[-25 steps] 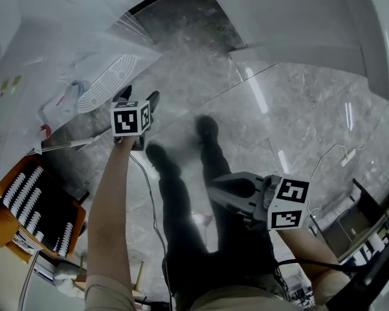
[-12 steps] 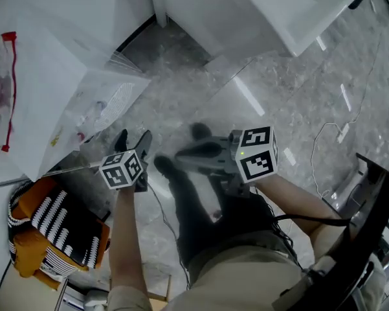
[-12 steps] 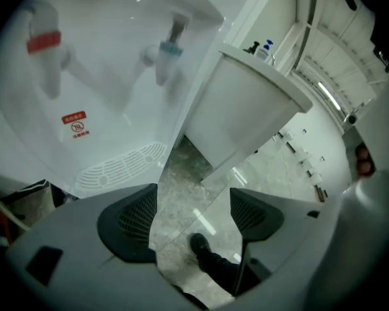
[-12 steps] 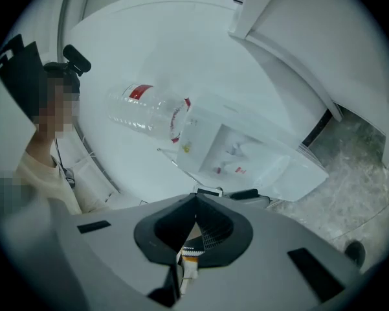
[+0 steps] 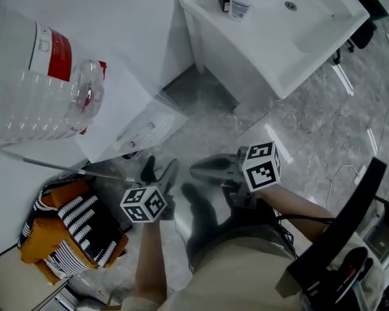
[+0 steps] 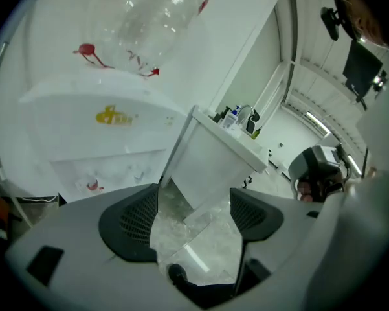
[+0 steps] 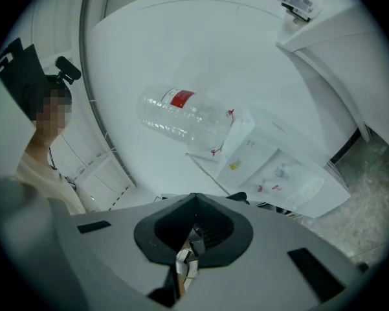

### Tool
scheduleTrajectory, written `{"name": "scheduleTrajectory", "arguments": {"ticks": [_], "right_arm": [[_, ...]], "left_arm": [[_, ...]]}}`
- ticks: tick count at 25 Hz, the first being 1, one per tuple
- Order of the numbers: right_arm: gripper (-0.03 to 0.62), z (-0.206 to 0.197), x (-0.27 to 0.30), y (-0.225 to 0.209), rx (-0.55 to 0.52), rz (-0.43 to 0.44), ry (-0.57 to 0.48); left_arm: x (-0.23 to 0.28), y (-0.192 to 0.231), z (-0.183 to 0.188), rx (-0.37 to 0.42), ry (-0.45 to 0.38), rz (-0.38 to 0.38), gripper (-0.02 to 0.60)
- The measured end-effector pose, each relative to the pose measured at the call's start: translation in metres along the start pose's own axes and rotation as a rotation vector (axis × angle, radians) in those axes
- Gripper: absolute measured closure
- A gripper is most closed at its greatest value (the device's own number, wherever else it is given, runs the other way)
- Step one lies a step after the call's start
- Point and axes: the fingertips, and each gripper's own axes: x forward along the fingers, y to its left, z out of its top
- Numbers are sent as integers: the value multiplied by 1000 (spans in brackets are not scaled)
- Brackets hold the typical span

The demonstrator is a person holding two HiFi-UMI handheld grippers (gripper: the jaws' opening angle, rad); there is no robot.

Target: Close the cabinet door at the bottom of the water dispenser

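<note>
Head view looks steeply down on the water dispenser (image 5: 123, 109), its long axis upright under a clear bottle (image 5: 39, 76). Its tap face turns toward the left claw (image 5: 158, 168), which hangs just in front of it, jaws apart with nothing between them. The right claw (image 5: 200, 170), jaws pressed together and empty, sits farther from the dispenser. Only the left gripper view shows the yellow logo (image 6: 113, 116) on that face. The cabinet door, low on the dispenser, cannot be picked out for certain.
</note>
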Motion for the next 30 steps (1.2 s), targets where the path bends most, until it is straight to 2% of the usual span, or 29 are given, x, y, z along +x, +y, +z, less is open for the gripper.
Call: {"name": "scheduleTrajectory", "arguments": {"ticks": [3, 5, 9, 11, 15, 21, 27, 28, 29, 30], "right_arm": [[582, 21, -11, 23, -72, 22, -25], [582, 36, -16, 27, -203, -2, -17], [582, 54, -20, 8, -563, -181, 114], [582, 57, -19, 11, -675, -215, 174], [582, 41, -8, 36, -692, -176, 217], [582, 11, 9, 55, -659, -123, 258], [582, -26, 17, 99, -667, -99, 255], [582, -31, 21, 105, -673, -103, 253], [582, -36, 26, 112, -679, -104, 252], [582, -42, 32, 120, -687, -102, 252]], "left_arm": [[-17, -13, 24, 20, -39, 19, 242], [-29, -17, 35, 42, -68, 46, 242], [-48, -15, 37, 17, -114, 99, 242], [-58, -18, 36, 7, -128, 113, 242], [-89, -32, 40, 19, -158, 123, 242], [-134, -48, 60, 67, -265, 113, 242], [-183, -84, 43, 137, -335, 40, 253], [-192, -89, 41, 153, -350, 42, 317], [-202, -91, 39, 166, -365, 51, 448], [-211, -93, 35, 175, -377, 54, 553]]}}
